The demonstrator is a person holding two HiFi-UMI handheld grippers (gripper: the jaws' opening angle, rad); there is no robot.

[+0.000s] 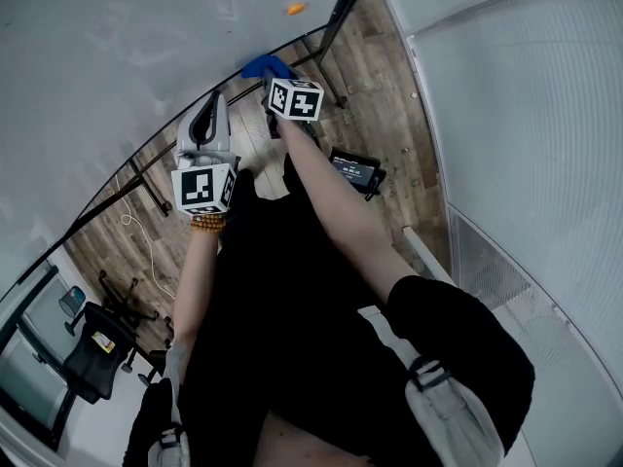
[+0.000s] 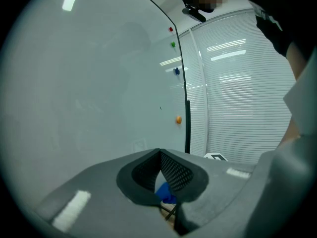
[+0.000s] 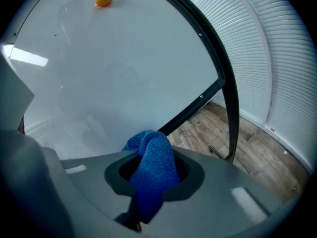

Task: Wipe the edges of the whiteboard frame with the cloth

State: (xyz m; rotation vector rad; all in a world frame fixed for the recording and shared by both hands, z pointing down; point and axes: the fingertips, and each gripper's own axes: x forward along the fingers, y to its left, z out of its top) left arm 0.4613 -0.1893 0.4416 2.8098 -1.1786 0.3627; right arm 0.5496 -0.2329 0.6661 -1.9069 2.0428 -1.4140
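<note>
Cloth point(image 3: 154, 166) sat clamped in right gripper point(image 3: 152, 176) by lower edge of whiteboard frame point(image 3: 198, 101) | left gripper point(image 2: 160, 175) closed, empty | wiped extent unclear

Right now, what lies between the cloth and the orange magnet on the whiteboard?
Nothing but bare whiteboard. The right gripper view shows the cloth low and the orange magnet near the top, with only white surface between them.

Blue cloth point(image 3: 151, 167) against white whiteboard point(image 3: 109, 68), black frame point(image 3: 231, 113), orange magnet point(image 3: 103, 1) on whiteboard, brown plank floor point(image 3: 252, 152) below whiteboard.
</note>
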